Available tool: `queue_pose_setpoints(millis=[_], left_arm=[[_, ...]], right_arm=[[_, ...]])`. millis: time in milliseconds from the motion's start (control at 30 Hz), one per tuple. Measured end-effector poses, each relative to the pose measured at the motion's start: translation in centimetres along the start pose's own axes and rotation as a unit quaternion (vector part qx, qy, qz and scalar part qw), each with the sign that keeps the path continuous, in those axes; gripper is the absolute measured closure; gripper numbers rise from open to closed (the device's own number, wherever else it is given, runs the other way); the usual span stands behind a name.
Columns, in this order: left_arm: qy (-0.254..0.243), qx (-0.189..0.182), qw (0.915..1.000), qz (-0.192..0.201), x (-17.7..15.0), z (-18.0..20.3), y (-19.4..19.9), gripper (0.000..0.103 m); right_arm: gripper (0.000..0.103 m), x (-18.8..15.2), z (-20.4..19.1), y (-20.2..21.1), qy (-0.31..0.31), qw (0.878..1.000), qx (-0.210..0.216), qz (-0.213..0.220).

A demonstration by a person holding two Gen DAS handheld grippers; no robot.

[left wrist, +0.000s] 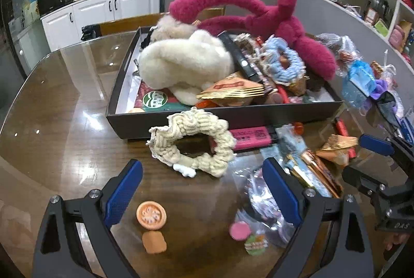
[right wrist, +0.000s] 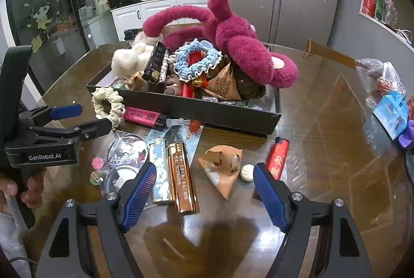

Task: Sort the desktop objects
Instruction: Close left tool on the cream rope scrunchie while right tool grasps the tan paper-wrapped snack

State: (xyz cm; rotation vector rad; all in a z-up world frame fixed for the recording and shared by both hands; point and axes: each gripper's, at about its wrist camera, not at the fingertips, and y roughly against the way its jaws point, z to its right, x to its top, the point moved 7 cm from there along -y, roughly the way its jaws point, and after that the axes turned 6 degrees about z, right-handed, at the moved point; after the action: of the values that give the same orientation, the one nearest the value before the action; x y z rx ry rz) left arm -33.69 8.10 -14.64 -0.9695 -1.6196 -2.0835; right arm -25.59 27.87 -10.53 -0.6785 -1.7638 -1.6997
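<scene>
Your left gripper [left wrist: 201,190] hangs over the glossy wooden tabletop [left wrist: 64,128] with its jaws released and nothing between them; just ahead lies the cream scrunchie [left wrist: 191,142], resting against the front wall of the dark tray [left wrist: 248,120] and partly over a pink lighter [left wrist: 249,138]; an orange round token [left wrist: 151,215] sits between your jaws on the tabletop, untouched. Your right gripper [right wrist: 204,190] is likewise released, holding nothing; below it lie a gold lighter [right wrist: 182,177] and a pale blue lighter [right wrist: 160,172] side by side, a brown paper wedge [right wrist: 222,172] beside them, and a red lighter [right wrist: 278,156] near the right jaw. The tray is heaped: a magenta plush bear [right wrist: 238,45], a blue scrunchie [right wrist: 196,62] and a white plush [left wrist: 183,58] lie in it.
</scene>
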Motion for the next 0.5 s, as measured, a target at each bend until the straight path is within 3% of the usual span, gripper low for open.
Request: queue_pose_setpoints(millis=[267, 500], left_arm=[[0.015, 0.003, 0.9998, -0.015, 0.5, -0.9, -2.8, 0.009], [-0.007, 0.013, 0.9998, -0.016, 0.7, -0.8, -3.6, 0.01]], right_arm=[[0.024, -0.1, 0.0, -2.1, 0.013, 1.0, -0.003, -0.004], [0.024, -0.6, 0.7, -3.6, -0.023, 0.999, 0.015, -0.028]])
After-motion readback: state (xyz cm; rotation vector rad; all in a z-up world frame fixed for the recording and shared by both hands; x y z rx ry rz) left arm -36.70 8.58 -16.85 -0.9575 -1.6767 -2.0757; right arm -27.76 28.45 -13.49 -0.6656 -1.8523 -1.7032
